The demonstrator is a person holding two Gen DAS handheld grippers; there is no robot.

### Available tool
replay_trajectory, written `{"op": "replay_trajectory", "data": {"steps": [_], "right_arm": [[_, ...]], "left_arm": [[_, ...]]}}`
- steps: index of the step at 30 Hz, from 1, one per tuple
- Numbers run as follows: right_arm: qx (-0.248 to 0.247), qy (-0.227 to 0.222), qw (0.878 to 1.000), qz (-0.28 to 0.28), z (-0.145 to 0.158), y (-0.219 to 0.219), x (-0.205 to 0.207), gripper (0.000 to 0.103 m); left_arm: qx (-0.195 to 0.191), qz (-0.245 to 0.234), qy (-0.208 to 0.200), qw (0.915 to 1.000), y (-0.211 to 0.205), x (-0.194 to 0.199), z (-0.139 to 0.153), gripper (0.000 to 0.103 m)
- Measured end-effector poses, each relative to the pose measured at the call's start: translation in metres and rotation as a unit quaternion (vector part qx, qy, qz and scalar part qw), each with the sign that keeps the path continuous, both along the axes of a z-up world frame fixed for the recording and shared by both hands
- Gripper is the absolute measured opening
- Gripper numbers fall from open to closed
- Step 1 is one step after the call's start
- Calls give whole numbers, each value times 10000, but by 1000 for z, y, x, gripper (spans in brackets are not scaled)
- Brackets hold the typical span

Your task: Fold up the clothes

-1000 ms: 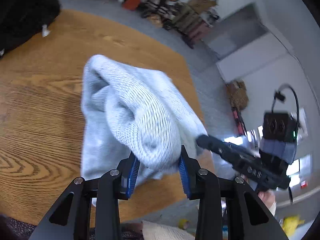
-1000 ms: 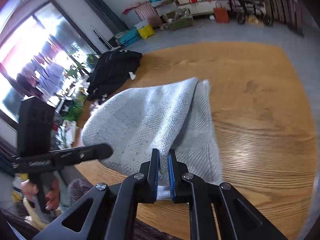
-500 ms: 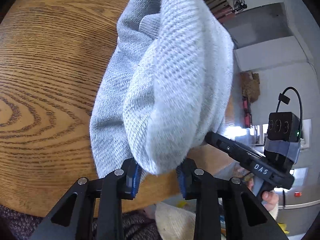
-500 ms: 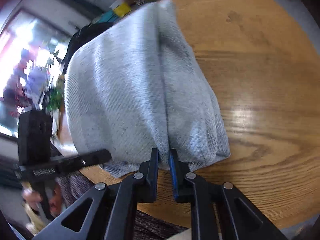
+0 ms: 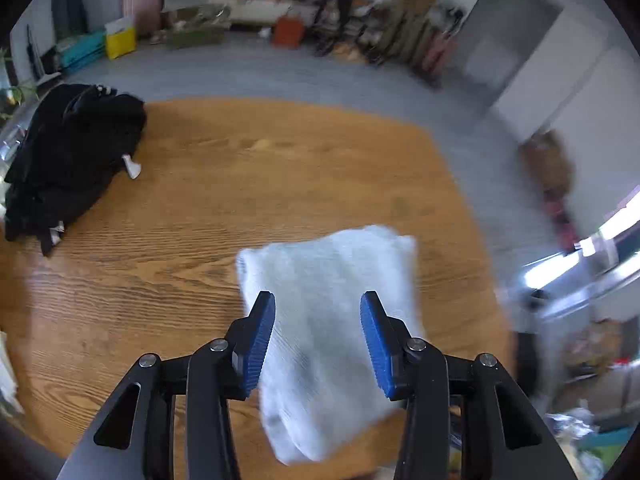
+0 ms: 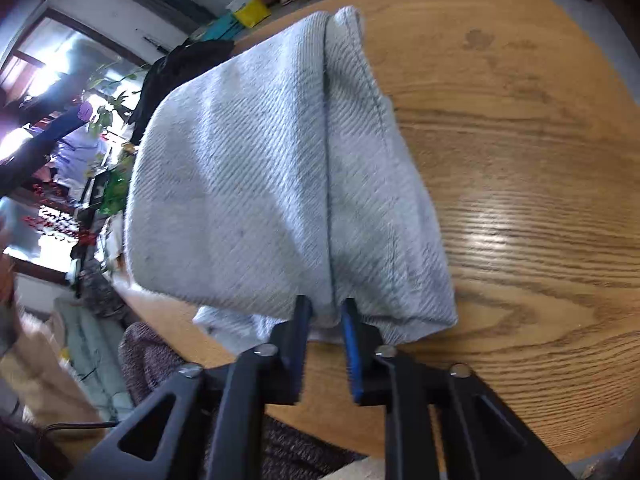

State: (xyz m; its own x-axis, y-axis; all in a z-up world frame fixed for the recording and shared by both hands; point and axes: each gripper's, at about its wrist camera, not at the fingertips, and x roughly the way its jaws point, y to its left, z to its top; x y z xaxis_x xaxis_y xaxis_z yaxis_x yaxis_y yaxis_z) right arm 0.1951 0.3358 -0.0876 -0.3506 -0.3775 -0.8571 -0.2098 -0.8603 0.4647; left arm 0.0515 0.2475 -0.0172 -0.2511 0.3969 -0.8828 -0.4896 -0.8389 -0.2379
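A light grey knit garment (image 5: 332, 280) lies folded on the wooden table (image 5: 240, 184), towards its front right. My left gripper (image 5: 318, 320) hovers above it. Its jaws are opening, the blue pads (image 5: 262, 332) stand well apart, and neither touches the cloth below. In the right wrist view the same garment (image 6: 260, 160) spreads away from me. My right gripper (image 6: 326, 316) pinches a fold of its near edge, jaws closing tight on the cloth. That edge lies close to the table's front rim (image 6: 520, 420).
A heap of black clothes (image 5: 68, 152) sits at the table's far left corner, also visible as a dark heap (image 6: 180, 68) behind the garment. A person's knitted lap (image 6: 148, 360) presses against the front edge. Boxes and bags (image 5: 288, 28) line the far wall.
The left gripper has let go of the grey garment and drawn back above it. The garment came down from the air onto the table, and the right gripper stays shut on its edge.
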Motion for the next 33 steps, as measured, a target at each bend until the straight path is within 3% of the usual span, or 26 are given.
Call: {"op": "replay_trajectory", "data": {"steps": [3,5,7,10,12,15,18,24,30,33], "right_arm": [[116,-159,9998,82,-7,-1,3,14],[34,-318,9995,32,-14,3,7,14],[-96,-382,9992,-66,-14,12,12,14],[-91,85,9996,-255,16,36,6,14],[228,595,9977,-245,55,42,-11,14],[720,1066,9917,-89,92,36,-45,19],[994,1058,9892,224,93,24,-92,20],[1304,480,9899,278,41,5,-165,17],[1723,335,9837,383,23,-2,-170,17],[2181,452,9734,544,22,-24,-165,17]], "left_arm": [[-645,-284,-55,9975,26,-11,-40,46],[-1043,-454,187,9933,28,-3,-63,46],[-867,-413,113,9953,14,-4,-67,46],[-507,-261,-179,9982,2,-7,-69,46],[-551,-265,-65,9981,2,-2,-64,46],[-641,-260,66,9976,7,7,-59,46],[-597,-264,26,9979,10,14,-47,45],[-181,-213,-249,9993,1,-4,-57,46],[22,-48,-54,10000,0,-1,-62,46],[315,140,-313,9989,-12,-8,-54,46]]}}
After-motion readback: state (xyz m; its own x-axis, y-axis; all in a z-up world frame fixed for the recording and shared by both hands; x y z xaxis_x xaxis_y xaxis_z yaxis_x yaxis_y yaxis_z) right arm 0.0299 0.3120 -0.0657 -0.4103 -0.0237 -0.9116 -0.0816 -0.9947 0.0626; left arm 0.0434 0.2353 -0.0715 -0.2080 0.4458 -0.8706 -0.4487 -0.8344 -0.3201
